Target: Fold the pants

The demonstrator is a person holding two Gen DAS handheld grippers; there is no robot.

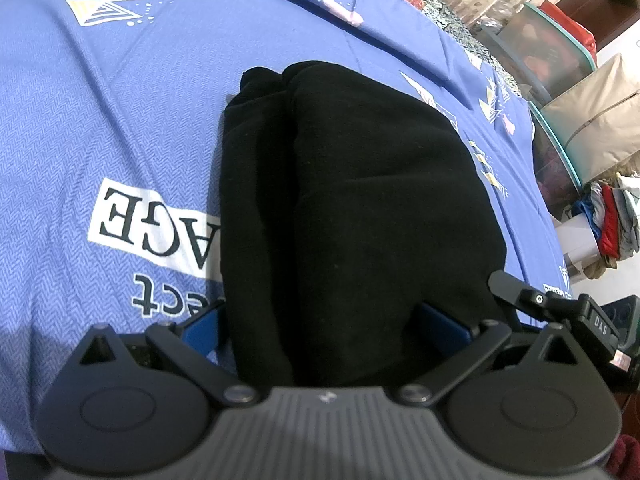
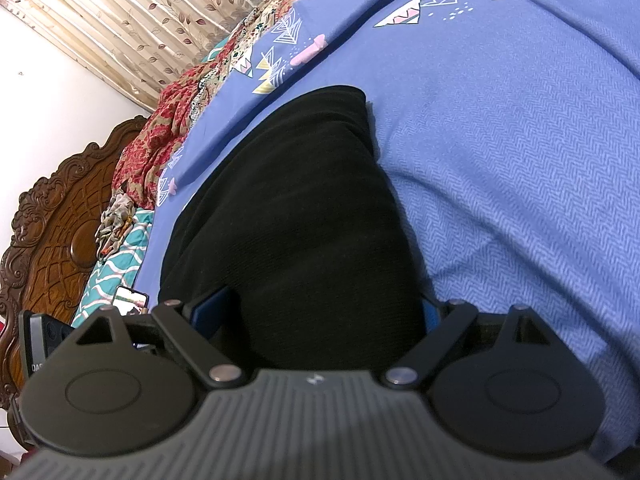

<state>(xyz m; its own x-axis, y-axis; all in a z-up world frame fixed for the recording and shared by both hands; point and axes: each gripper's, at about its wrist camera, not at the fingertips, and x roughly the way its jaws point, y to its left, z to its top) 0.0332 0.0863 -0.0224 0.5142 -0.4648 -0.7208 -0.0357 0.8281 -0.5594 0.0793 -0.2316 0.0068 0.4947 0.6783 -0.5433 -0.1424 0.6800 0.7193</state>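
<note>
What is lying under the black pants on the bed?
The black pants lie on a blue printed bedsheet. They cover part of its white panel of lettering. Anything else beneath them is hidden.

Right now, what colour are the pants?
Black pants, clearest in the left wrist view.

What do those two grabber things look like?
Both match: the left gripper and right gripper have a grey ribbed body, two round black discs, black link bars with silver pins and blue fingers. A small white logo sits on each.
</note>
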